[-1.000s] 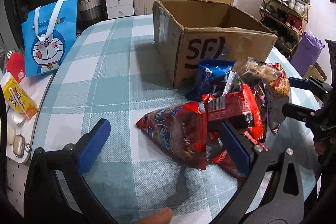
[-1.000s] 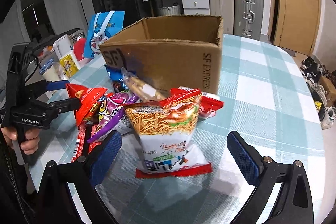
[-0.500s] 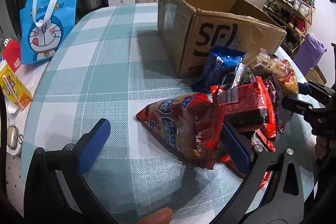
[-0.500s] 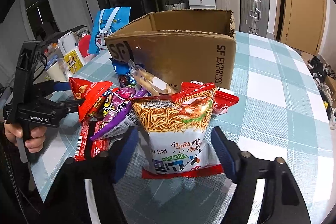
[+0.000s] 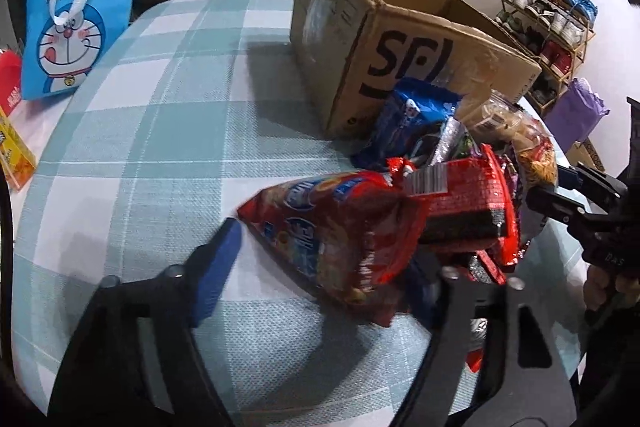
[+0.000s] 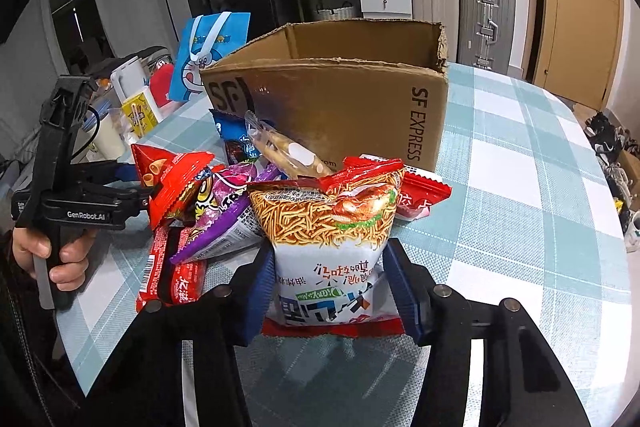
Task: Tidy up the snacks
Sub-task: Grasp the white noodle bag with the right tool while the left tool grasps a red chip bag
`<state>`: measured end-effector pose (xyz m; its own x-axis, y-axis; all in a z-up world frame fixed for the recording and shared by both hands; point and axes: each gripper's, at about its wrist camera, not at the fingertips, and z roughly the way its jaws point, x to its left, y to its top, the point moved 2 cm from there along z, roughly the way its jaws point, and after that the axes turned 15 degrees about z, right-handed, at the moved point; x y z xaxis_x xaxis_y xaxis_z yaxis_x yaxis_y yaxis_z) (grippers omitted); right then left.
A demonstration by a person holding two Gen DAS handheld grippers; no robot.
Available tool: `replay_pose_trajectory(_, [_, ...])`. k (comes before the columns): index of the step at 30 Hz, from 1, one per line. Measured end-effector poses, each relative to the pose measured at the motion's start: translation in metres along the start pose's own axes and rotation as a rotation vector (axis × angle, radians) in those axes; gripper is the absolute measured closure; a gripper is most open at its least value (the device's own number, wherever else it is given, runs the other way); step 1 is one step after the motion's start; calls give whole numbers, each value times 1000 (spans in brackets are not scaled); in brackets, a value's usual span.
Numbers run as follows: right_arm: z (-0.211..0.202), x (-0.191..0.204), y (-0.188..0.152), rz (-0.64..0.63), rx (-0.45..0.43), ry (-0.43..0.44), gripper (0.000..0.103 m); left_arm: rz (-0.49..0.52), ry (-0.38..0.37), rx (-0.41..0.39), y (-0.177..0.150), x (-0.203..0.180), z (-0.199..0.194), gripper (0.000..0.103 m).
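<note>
A heap of snack bags lies on the checked table [image 5: 140, 147] in front of an open cardboard box [image 5: 424, 67]. In the left wrist view a red biscuit bag [image 5: 332, 239] lies between my left gripper's [image 5: 320, 279] closing jaws. The near pad stands just off the bag's tip and the far pad is hidden behind it. In the right wrist view my right gripper [image 6: 330, 283] is still closing, with both pads pressed on the sides of an upright noodle-snack bag [image 6: 324, 227]. The cardboard box [image 6: 340, 107] stands right behind it. The left gripper [image 6: 132, 183] reaches into the heap from the left.
Red, purple and blue snack bags [image 6: 216, 203] are piled between the two grippers. A blue cartoon bag [image 5: 76, 27] and a yellow carton [image 5: 14, 155] stand past the table's left edge. Suitcases [image 6: 484, 23], drawers and a shoe rack [image 5: 556, 27] are behind.
Both grippers have narrowed from wide open. The right one's pads have come in onto the noodle-snack bag. The left one has sunk towards the red biscuit bag and narrowed around it.
</note>
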<state>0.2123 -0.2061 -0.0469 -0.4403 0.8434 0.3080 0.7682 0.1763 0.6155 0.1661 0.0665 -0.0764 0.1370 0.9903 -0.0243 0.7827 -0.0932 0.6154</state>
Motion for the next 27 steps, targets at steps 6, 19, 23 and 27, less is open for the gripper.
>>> replay_pose_trajectory(6, [0,0,0,-1,0,-1,49,9,-14,-37,2,-4,-7,66])
replay_pose_trajectory(19, [-13,-5,6,4,-36,0,57,18,1,-107,5,-3,-30,70])
replay_pose_trajectory(23, [-20,-8,9,7,-53,1,57,15,6,-132,8,-2,-40,70])
replay_pose_trajectory(27, [-27,-9,11,9,-68,1,57,11,9,-155,9,-2,-49,70])
